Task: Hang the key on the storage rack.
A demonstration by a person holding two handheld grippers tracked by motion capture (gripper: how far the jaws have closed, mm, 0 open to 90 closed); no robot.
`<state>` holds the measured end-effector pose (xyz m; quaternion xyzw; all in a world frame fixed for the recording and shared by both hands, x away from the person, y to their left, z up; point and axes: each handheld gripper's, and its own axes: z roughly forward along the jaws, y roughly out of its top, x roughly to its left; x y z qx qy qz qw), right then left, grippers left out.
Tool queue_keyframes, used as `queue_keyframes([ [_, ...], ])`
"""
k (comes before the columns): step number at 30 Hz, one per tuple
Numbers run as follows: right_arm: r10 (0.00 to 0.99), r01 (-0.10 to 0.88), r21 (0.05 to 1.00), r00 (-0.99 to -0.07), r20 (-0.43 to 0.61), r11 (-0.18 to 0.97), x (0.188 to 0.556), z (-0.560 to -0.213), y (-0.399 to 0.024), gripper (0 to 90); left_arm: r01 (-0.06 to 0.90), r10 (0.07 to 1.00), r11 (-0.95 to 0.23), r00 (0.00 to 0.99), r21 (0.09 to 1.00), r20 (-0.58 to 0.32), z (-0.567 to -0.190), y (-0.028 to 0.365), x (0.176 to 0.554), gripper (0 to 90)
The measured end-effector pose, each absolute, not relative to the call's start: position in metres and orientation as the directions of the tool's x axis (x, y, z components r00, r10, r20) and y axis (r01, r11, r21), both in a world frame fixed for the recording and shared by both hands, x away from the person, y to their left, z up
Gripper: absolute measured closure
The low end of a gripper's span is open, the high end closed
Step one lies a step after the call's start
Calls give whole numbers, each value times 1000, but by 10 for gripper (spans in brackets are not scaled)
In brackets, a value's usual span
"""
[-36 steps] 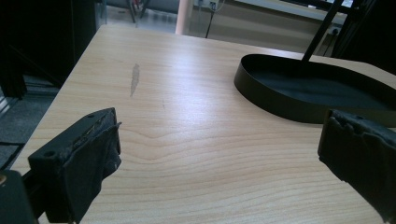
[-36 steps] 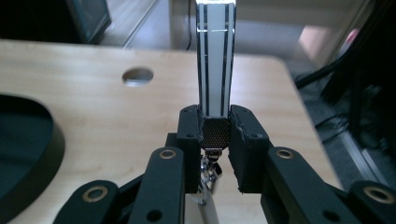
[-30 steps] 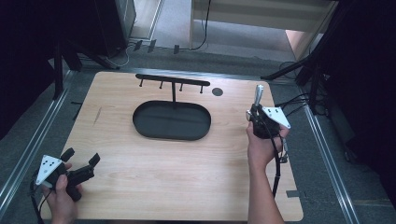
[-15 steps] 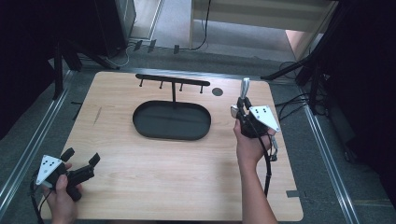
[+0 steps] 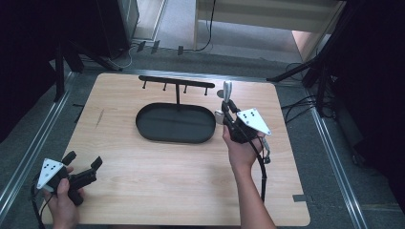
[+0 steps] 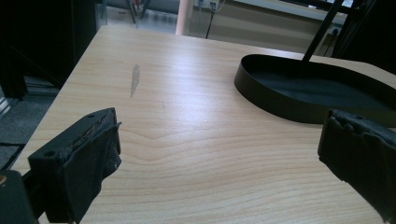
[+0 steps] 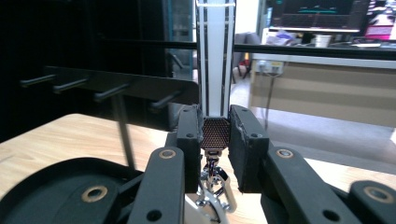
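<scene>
- Wooden table (image 5: 157, 186) carries a black tray (image 5: 175, 123) with a peg rack (image 5: 175, 85) rising behind it.
- Right gripper (image 5: 225, 107) I keep clenched on a key strap (image 5: 227, 89), raised upright beside the rack's end, probably so it can be hung on a peg.
- Left gripper (image 5: 85, 167) idles, jaws apart, near the table's corner.

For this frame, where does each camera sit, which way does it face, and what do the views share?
High view: above the person's side, looking forward and down on the table; both forearms, left gripper, right gripper.
Left gripper view: low over the table, facing the black tray; its open jaws.
Right gripper view: faces the hook rack; its jaws clamp a white strap.
Shared: tray and rack stand in all three.
</scene>
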<state>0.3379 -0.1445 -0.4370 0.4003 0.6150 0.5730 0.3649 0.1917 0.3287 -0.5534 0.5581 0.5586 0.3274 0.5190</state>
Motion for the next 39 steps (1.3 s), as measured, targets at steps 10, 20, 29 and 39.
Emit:
queue_keyframes([
  [10, 848, 86, 995, -530, 7, 46, 339, -446, -106, 757, 282, 962, 168, 161, 945, -219, -553, 329, 192, 0],
  [20, 798, 127, 990, -603, 22, 68, 354, -459, -66, 757, 279, 963, 167, 161, 945, -218, -554, 329, 192, 0],
  [29, 768, 198, 978, -636, 76, 67, 374, -474, -51, 757, 277, 962, 173, 160, 945, -223, -554, 330, 192, 0],
  [39, 758, 266, 964, -630, 167, 10, 388, -481, -55, 757, 276, 961, 178, 159, 945, -227, -554, 330, 192, 0],
])
